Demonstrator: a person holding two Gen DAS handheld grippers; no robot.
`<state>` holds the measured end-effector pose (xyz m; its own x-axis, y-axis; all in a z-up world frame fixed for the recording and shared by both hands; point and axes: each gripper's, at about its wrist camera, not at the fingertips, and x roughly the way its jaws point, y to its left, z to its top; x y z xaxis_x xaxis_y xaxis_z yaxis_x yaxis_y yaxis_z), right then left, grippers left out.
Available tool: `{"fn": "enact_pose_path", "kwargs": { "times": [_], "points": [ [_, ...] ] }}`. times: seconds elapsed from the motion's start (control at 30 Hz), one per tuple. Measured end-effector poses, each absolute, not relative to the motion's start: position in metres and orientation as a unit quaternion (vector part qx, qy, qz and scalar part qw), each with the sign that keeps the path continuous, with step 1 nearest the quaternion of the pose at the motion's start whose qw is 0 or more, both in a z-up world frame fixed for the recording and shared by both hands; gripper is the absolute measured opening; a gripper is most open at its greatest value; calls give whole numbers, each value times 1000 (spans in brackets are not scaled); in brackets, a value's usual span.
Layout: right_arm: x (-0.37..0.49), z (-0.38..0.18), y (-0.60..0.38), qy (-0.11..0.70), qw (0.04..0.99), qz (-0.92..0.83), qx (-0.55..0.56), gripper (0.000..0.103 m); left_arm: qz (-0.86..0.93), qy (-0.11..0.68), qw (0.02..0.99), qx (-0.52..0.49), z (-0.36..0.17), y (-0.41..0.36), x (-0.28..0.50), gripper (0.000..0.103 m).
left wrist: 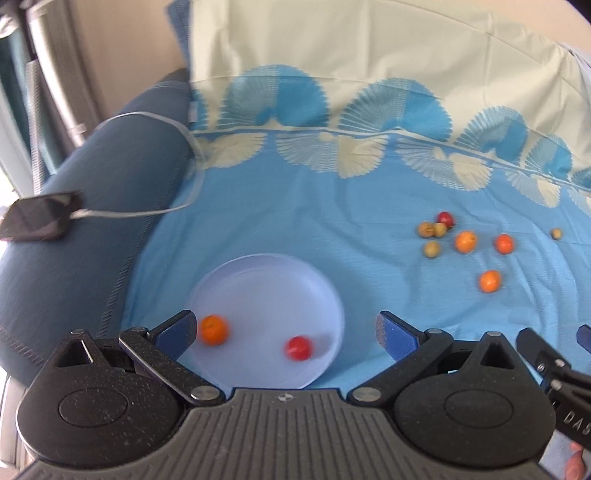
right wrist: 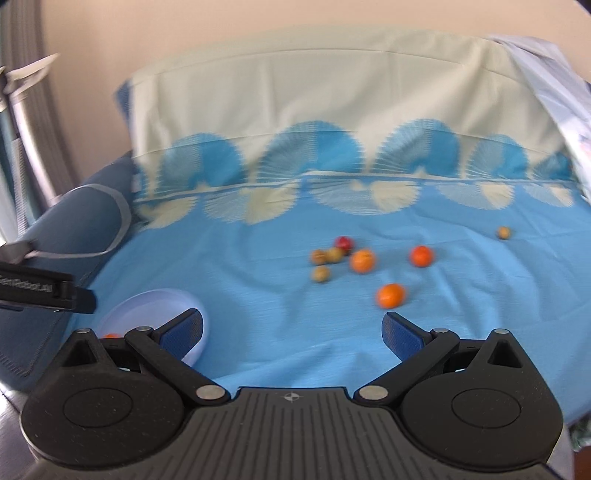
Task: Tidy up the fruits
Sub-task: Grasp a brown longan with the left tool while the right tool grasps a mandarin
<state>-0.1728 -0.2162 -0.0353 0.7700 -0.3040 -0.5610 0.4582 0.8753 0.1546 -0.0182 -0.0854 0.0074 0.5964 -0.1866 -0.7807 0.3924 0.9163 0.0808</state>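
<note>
Left view alone shows the plate's (left wrist: pixel 266 280) red fruit (left wrist: pixel 298 347); both grippers (left wrist: pixel 286 332) (right wrist: pixel 291 332) gape, holding nothing.

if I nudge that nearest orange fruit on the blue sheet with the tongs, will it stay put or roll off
The nearest orange fruit looks round and smooth, so it would probably roll. The blue sheet is soft and wrinkled, which may slow it. Its smooth, curved skin might slip between the flat pads unless gripped centrally.

A blue sheet (right wrist: pixel 258 295) with a pale fan-patterned border drapes a sofa seat and backrest. At the left, a dark blue armrest (left wrist: pixel 74 229) carries a black device (left wrist: pixel 37 218) on a white cable (left wrist: pixel 155 122). A beige wall (right wrist: pixel 184 33) stands behind, daylit.
</note>
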Motion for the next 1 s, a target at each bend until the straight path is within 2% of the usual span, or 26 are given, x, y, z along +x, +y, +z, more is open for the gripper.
{"fn": "enact_pose_path", "kwargs": {
  "times": [0.2,0.5,0.77,0.8,0.83,0.87,0.9,0.93,0.97,1.0],
  "points": [
    [-178,-51,-292,265,910,-277,157,102,-198,415,875,151,-20,-171,8,103],
    [-136,-113,-383,311,887,-303,156,102,-249,444,838,194,-106,-295,72,103],
    [-61,-177,-403,371,881,-249,155,102,-274,476,803,231,-170,-343,108,102],
    [-55,-183,-403,375,880,-247,153,102,-274,477,803,228,-173,-343,109,96],
    [-49,-189,-403,380,879,-247,147,102,-277,472,809,216,-173,-340,108,84],
    [-46,-193,-402,384,879,-248,138,98,-282,470,810,210,-172,-338,107,49],
    [-45,-195,-399,380,882,-252,121,85,-296,475,803,203,-170,-338,106,34],
    [-47,-195,-396,368,889,-248,109,74,-297,472,805,201,-167,-338,103,26],
    [-49,-193,-392,359,897,-237,100,44,-299,466,808,202,-165,-338,100,26],
    [-50,-191,-387,357,900,-234,85,43,-301,459,810,205,-163,-338,96,26]
  ]
}}
